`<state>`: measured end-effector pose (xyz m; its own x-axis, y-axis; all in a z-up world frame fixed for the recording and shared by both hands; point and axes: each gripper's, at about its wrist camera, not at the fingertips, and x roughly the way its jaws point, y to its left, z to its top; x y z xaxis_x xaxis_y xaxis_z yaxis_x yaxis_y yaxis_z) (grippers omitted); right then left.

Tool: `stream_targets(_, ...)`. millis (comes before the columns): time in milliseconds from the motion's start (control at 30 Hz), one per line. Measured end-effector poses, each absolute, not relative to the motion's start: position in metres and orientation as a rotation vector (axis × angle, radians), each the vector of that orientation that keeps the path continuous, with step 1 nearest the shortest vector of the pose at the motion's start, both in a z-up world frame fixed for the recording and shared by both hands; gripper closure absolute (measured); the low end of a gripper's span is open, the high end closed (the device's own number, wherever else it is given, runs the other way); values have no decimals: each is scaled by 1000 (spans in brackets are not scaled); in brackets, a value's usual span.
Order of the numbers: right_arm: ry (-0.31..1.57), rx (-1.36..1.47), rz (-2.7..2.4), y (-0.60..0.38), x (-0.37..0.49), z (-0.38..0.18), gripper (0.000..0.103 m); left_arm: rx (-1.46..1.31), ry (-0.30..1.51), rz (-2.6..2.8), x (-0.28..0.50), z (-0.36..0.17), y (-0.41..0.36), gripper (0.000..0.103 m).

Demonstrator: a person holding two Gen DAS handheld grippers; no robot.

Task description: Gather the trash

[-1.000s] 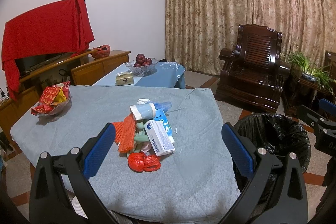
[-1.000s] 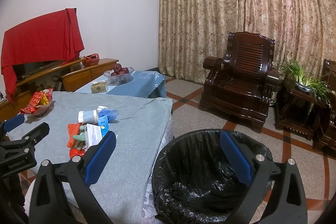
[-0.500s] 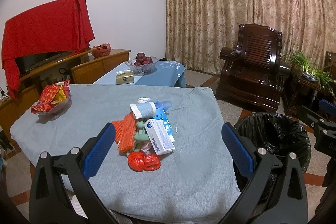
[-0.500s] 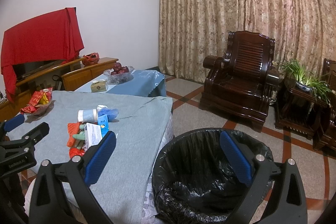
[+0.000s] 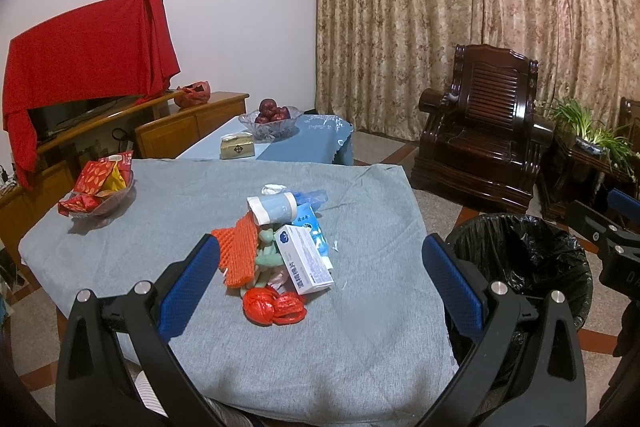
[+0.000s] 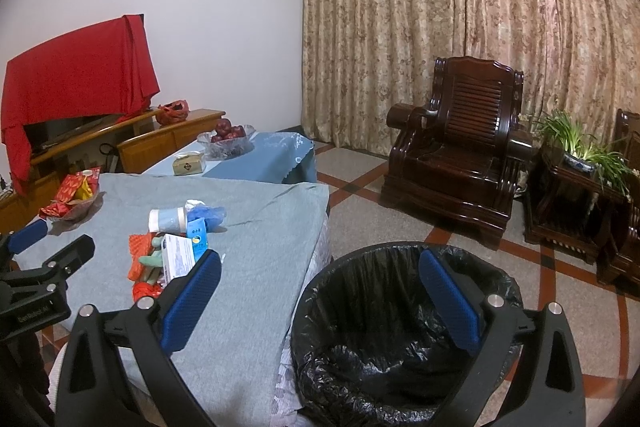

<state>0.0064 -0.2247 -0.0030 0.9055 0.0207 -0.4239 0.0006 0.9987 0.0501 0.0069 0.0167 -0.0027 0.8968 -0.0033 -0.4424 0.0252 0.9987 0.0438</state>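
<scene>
Trash pile (image 5: 280, 247) lies between the spread left tool (image 5: 320, 279); untouched.

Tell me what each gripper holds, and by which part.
Nothing. The left gripper and right gripper are both open and empty; the trash lies on the table.

Soft, even indoor light, rather dim, with a cool cast. Shadows are faint. Both views are sharp in the middle, bent strongly at the edges, with black corners. No glare; dark chair (image 5: 480, 131) loses detail.
</scene>
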Motion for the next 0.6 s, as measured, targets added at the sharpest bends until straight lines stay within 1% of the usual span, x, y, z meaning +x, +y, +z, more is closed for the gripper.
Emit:
stream_targets(367, 440, 49, 11, -224, 7, -2, 6, 48, 461, -15, 14, -9, 23, 5)
stream_targets(600, 449, 45, 17, -216, 14, -17, 6, 44, 466, -16, 20, -15, 30, 5)
